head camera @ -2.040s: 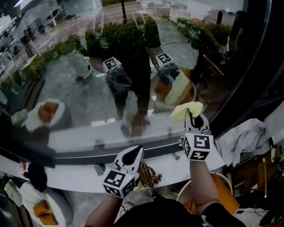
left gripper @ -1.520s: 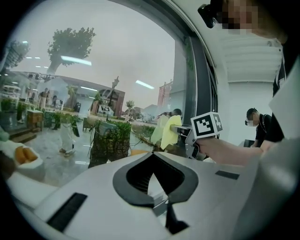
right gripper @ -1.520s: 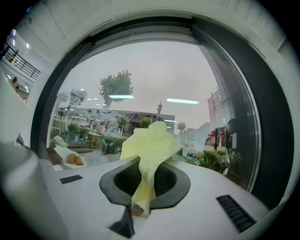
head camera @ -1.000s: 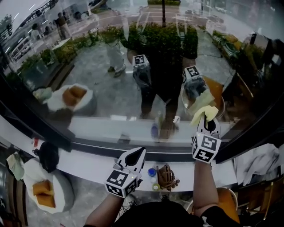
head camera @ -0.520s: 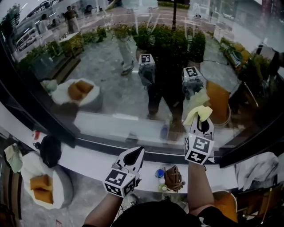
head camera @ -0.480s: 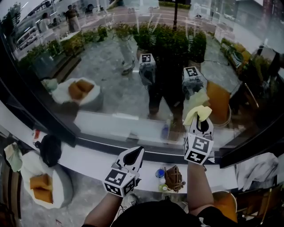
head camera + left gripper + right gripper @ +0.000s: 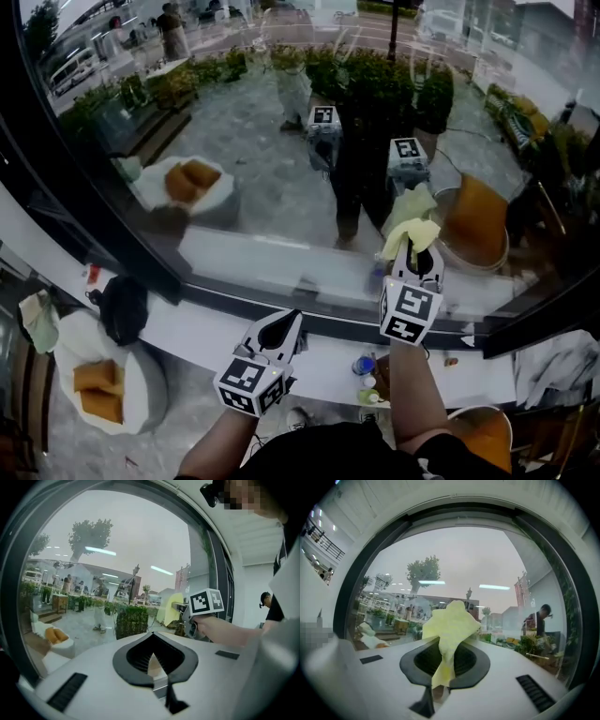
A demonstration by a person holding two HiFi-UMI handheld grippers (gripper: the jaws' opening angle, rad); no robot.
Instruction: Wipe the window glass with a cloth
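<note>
**Yellow cloth (image 7: 410,234) against the window glass (image 7: 253,178), right gripper (image 7: 418,257) clamped on it**

Yellow and crumpled, the cloth stands up out of the right gripper's jaws. Its bunched top meets its own pale reflection on the window glass, right of the pane's middle and not far above the lower edge. In the right gripper view the jaws are closed tight on a narrow tail of the cloth. The rest of it fans out ahead of them toward the pane. The gripper is raised on an outstretched forearm (image 7: 412,394), with its marker cube turned toward the head camera.

The left gripper (image 7: 283,321) sits lower and to the left, well apart from the cloth, over the white sill (image 7: 187,323) below the pane. Its own view shows the two jaws pressed together with nothing between them. It also shows the right gripper and the cloth off to its right, up by the glass.

Both marker cubes appear again as reflections in the glass. Beyond it lie a paved yard, hedges and a few distant people. A dark frame (image 7: 159,258) runs along the bottom of the pane, just above the sill.

A black bag (image 7: 124,307) rests on the sill's left part. Below it stands a white seat (image 7: 141,375) with orange cushions (image 7: 98,389). Small bottles (image 7: 365,370) stand beneath the sill, near the right forearm.
</note>
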